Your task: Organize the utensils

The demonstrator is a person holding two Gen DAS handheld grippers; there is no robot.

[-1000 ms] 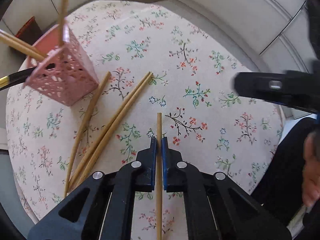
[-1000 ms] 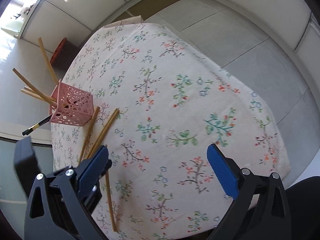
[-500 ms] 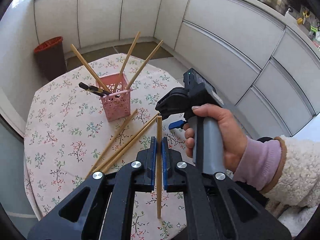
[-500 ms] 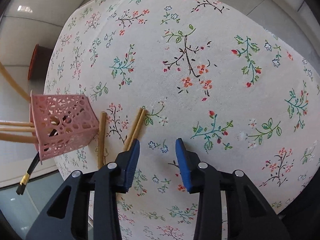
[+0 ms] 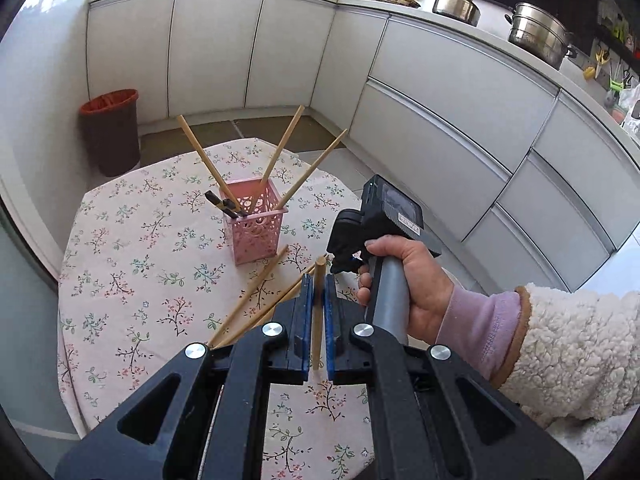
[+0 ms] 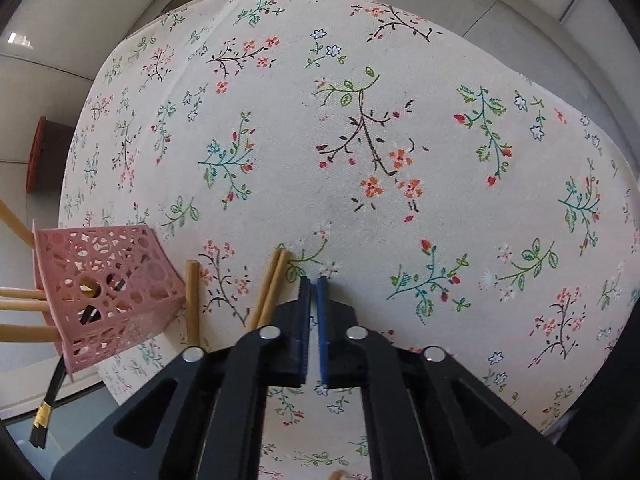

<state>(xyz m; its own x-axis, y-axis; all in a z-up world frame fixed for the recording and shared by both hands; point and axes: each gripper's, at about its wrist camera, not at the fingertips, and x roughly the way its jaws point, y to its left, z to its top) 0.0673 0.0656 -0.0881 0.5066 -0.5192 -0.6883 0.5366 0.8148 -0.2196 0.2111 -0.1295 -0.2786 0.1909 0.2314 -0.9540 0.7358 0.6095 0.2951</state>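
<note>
My left gripper [image 5: 319,280] is shut on a wooden chopstick [image 5: 318,312] and holds it upright above the table. A pink lattice holder [image 5: 256,228] stands on the floral cloth with several wooden chopsticks and a black one in it. Three loose chopsticks [image 5: 256,300] lie on the cloth in front of the holder. My right gripper [image 6: 313,284] is shut and empty, low over the cloth just right of a pair of loose chopsticks [image 6: 270,288]. A third loose chopstick [image 6: 192,300] lies against the holder [image 6: 108,292].
The round table with the floral cloth [image 5: 132,264] stands in a kitchen. A dark bin with a red liner [image 5: 110,132] is on the floor behind it. White cabinets [image 5: 440,104] run along the back and right.
My left gripper has lifted and tilted back with the chopstick. My right gripper has come down toward the loose chopsticks and closed from wide open to shut.
</note>
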